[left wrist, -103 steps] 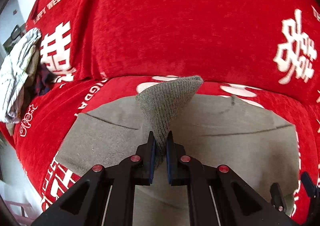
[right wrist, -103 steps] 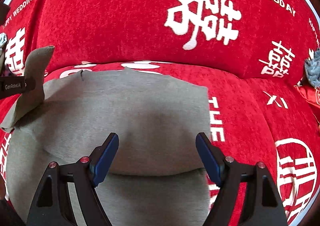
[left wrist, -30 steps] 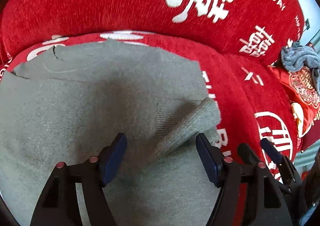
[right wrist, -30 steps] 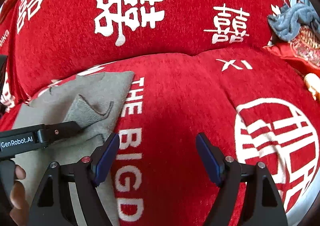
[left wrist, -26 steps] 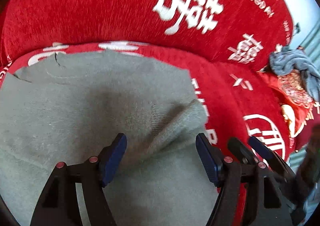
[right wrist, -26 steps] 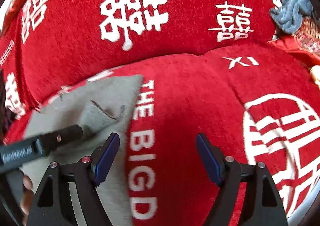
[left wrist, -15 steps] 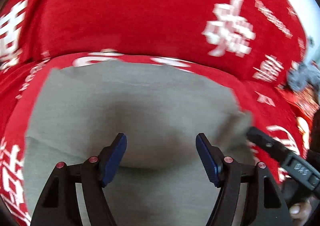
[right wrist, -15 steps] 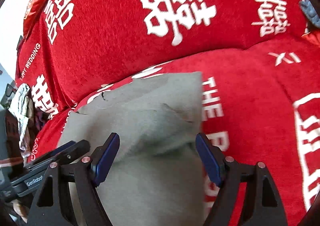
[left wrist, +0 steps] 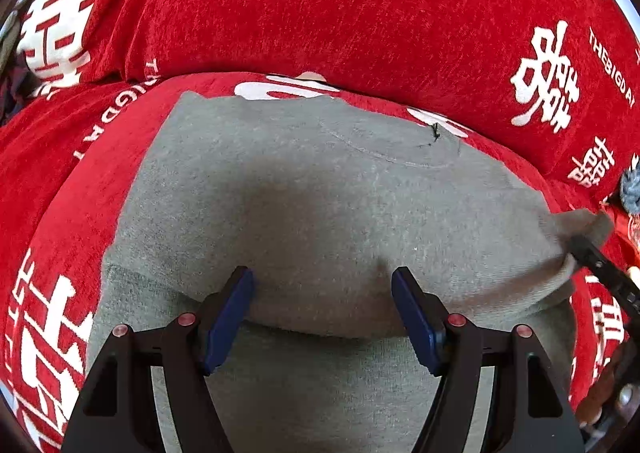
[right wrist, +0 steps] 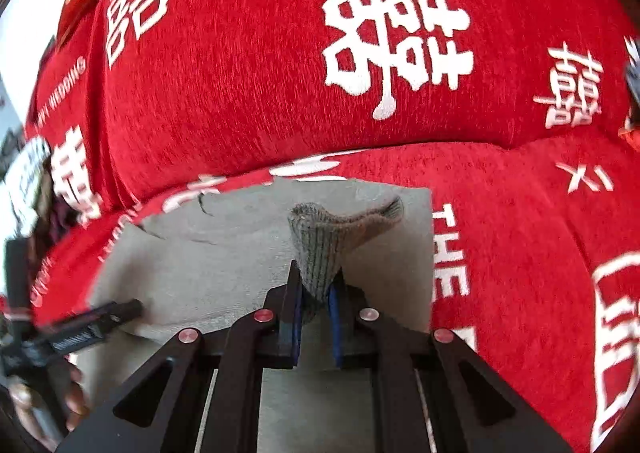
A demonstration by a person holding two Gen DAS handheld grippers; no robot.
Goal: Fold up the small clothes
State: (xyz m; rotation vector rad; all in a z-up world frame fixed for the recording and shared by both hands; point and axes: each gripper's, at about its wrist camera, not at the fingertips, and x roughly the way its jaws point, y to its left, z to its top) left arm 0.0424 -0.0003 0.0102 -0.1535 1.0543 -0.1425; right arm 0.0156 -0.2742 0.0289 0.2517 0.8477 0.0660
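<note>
**Right gripper clamps cuff, left idle**

Right gripper (right wrist: 316, 303) has just closed, jaws now pinching the ribbed cuff (right wrist: 324, 253) of the grey sweater (left wrist: 320, 213). Left gripper (left wrist: 322, 309) hovers over the folded hem, jaws apart, nothing between them. Sweater lies flat on the red sofa (left wrist: 360, 13), collar toward the backrest.

Risk: the grip sits near the cuff edge, so a fast pull could slip it or drag the folded body askew.

Half a second ago the right jaws were wide, straddling the cuff.
</note>
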